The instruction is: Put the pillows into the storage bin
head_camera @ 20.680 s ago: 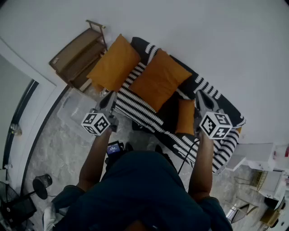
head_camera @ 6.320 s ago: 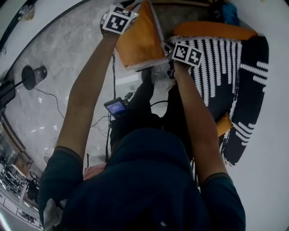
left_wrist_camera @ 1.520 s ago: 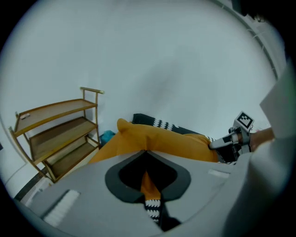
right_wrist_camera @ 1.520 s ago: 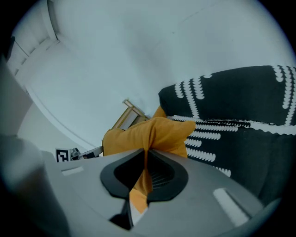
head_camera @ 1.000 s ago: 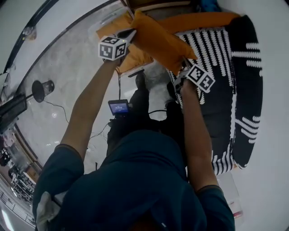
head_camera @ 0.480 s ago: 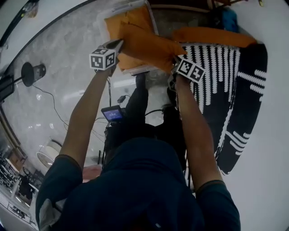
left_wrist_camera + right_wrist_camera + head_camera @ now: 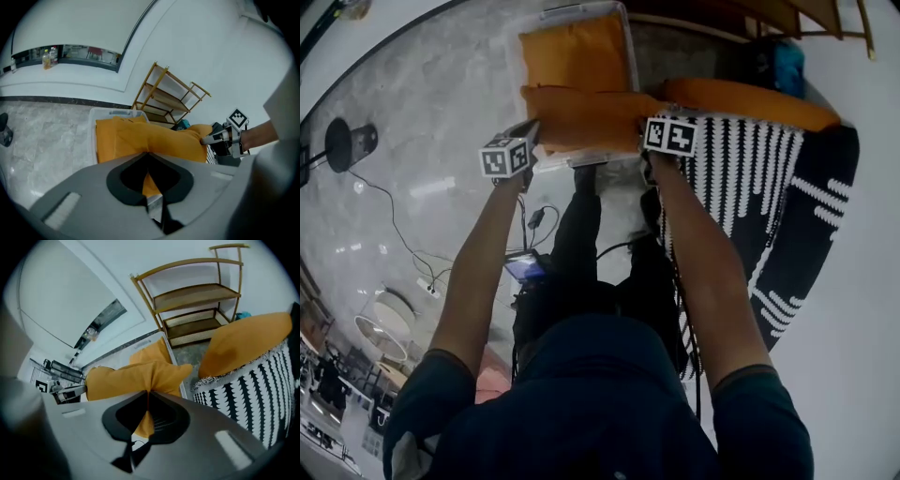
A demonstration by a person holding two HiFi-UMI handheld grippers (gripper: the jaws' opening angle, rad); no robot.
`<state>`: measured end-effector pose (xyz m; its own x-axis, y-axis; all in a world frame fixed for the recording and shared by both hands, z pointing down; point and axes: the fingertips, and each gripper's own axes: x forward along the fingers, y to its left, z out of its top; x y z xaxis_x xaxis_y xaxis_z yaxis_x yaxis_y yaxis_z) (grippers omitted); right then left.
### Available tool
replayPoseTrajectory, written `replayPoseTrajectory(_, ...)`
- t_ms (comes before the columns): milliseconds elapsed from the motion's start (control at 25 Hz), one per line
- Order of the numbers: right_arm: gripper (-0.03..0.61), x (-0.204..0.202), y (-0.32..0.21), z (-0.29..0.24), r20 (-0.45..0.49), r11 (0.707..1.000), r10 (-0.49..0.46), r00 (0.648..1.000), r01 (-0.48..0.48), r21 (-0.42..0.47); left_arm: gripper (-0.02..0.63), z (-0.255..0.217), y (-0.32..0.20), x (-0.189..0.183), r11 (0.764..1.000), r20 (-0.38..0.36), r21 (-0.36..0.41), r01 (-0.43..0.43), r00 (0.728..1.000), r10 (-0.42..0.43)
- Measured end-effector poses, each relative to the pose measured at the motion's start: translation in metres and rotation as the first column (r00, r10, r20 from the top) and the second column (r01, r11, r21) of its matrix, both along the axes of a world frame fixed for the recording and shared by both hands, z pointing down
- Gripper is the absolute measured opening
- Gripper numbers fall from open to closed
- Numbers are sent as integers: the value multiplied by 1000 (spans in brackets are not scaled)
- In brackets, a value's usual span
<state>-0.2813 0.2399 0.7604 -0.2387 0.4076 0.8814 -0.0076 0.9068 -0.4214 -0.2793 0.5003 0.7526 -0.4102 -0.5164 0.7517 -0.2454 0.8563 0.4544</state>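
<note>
I hold an orange pillow (image 7: 586,117) stretched between both grippers, over the near end of the clear storage bin (image 7: 623,37). My left gripper (image 7: 532,127) is shut on the pillow's left corner (image 7: 159,140). On the opposite corner (image 7: 136,376) my right gripper (image 7: 642,127) is shut too. Fabric is pinched between the jaws of the left gripper (image 7: 147,154) and of the right gripper (image 7: 147,392). Another orange pillow (image 7: 572,52) lies flat inside the bin. A third orange pillow (image 7: 750,98) rests on the striped sofa (image 7: 769,178).
A wooden shelf rack (image 7: 197,296) stands behind the bin against the wall. The black and white sofa cover (image 7: 253,390) is right beside the bin. Cables (image 7: 403,234) and a black stand base (image 7: 342,141) lie on the marble floor at the left.
Both grippers have come down with the pillow, from above the sofa's edge to low over the bin. The pillow has turned from slanting to level across the bin's near end.
</note>
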Motion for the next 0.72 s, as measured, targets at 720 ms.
replayPoseTrajectory(720,38,19,20,87,-295,951,-254,921,293,97,-2,101,22,65,998,-319,-67,21,947,-41)
